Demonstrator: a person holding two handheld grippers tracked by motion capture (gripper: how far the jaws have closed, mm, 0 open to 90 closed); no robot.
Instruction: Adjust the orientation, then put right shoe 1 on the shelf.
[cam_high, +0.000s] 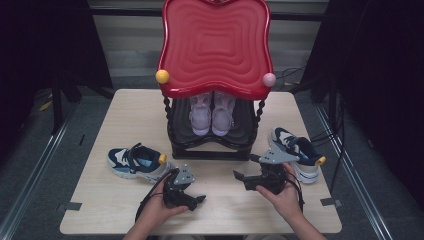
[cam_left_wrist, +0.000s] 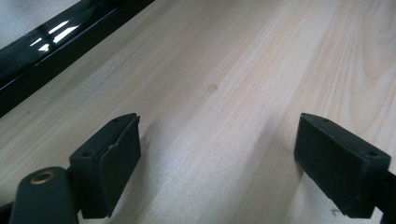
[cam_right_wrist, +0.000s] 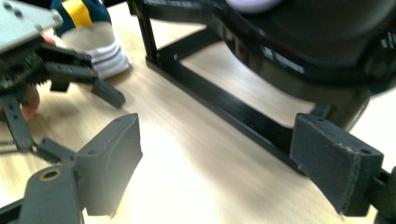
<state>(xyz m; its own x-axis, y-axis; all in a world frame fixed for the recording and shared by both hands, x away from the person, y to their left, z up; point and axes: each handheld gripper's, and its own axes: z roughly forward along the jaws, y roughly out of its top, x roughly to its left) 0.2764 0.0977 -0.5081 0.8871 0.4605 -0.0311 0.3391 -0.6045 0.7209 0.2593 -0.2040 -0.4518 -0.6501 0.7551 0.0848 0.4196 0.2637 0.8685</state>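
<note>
Left gripper (cam_high: 199, 199) low over bare table (cam_high: 125, 107), jaws wide, nothing between. Right gripper (cam_high: 239, 176) likewise spread and empty, aimed across toward rack (cam_high: 210, 150). Blue shoes left (cam_high: 136, 162) and right (cam_high: 298, 152), untouched, flanking rack; lilac pair (cam_high: 212, 114) already shelved.

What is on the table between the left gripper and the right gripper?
Nothing: in the high view, bare wooden table separates the left gripper from the right gripper.
</note>
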